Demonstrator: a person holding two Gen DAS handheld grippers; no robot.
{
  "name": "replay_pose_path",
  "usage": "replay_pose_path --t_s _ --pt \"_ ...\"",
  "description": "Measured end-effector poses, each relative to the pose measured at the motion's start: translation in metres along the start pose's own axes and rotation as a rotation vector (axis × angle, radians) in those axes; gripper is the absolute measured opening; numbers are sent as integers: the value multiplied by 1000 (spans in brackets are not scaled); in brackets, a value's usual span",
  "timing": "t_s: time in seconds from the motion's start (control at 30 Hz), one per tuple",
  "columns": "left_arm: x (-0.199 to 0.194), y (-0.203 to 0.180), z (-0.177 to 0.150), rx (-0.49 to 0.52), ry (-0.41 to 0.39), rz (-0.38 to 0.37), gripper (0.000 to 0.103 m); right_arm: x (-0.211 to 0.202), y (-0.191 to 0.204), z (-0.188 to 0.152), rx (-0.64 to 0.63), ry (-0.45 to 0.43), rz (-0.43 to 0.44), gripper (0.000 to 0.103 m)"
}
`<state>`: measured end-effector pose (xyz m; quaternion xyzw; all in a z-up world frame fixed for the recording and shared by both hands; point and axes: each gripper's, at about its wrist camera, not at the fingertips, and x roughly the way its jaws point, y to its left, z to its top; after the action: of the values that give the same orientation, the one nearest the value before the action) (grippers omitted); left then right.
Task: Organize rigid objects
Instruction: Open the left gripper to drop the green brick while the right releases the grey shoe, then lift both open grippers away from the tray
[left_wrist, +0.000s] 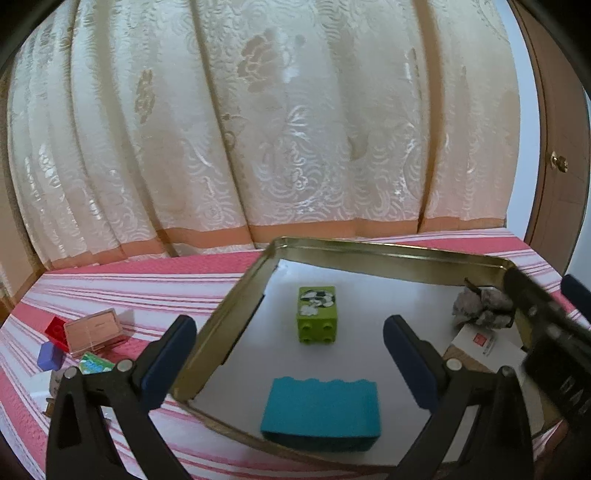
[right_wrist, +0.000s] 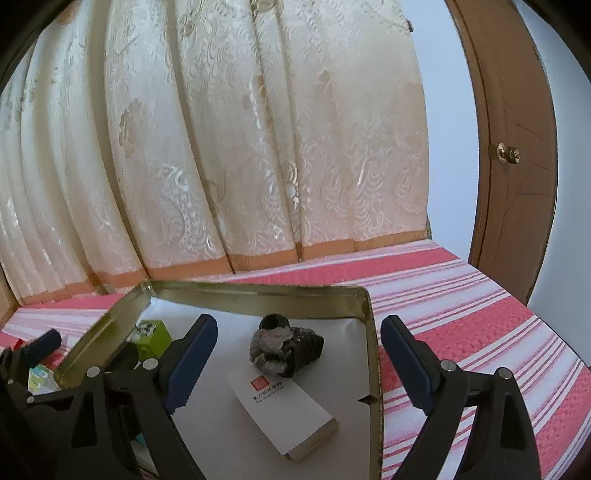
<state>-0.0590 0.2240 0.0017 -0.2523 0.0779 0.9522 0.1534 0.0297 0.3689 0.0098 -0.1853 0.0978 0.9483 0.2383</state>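
Shallow gold-rimmed rectangular metal tin with a white floor sits on a bed covered by a pink-and-white striped textured cloth; a cream patterned curtain hangs behind the far edge.

Left gripper: jaws stand wide, nothing between the blue pads. It spans the tin's left wall, one finger outside on the cloth, the other over the white floor.

Inside the tin, left wrist view:
- lime-green toy brick with a black-and-white picture on its top face, standing about mid-floor, clear of the walls.
- teal block with a wavy upper edge, near the tin's near edge, apart from the green brick.

Right gripper: jaws wide apart, nothing gripped. Its left finger is over the tin floor, its right finger outside the tin's right wall above the cloth.

Between and ahead of its fingers, right wrist view:
- dark ribbed lump with crumpled grey-white material on it, toward the tin's far right corner.
- flat white rectangular card box with a red square mark and small print, lying diagonally, its far end just beside the lump; contact cannot be judged.

Outside the tin, on the cloth to the left: red toy brick, clear pinkish plastic case, small purple-blue block, green-and-white patterned piece, clustered close together.

Brown wooden door with a brass knob at right.
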Motion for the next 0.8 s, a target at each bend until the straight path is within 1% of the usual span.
replay_pose_path --t_s 0.1,0.23,0.33,0.47,0.63,0.8 --pt "-5 8 -2 -9 -18 18 103 -8 -2 2 8 -53 -5 92" --pt "-14 18 -4 3 -62 62 103 -21 -6 5 29 -132 -5 92" --pt "-22 30 -8 -5 -93 81 103 -28 -9 5 48 -185 -23 92" --pt "-29 43 -11 -35 -113 78 103 -35 -9 2 63 -229 -40 92" --pt "-30 53 -13 -65 -103 67 103 -37 -4 1 38 -222 -65 92" --pt "-33 57 -16 -76 -109 62 103 -44 -5 -2 64 -233 -84 92"
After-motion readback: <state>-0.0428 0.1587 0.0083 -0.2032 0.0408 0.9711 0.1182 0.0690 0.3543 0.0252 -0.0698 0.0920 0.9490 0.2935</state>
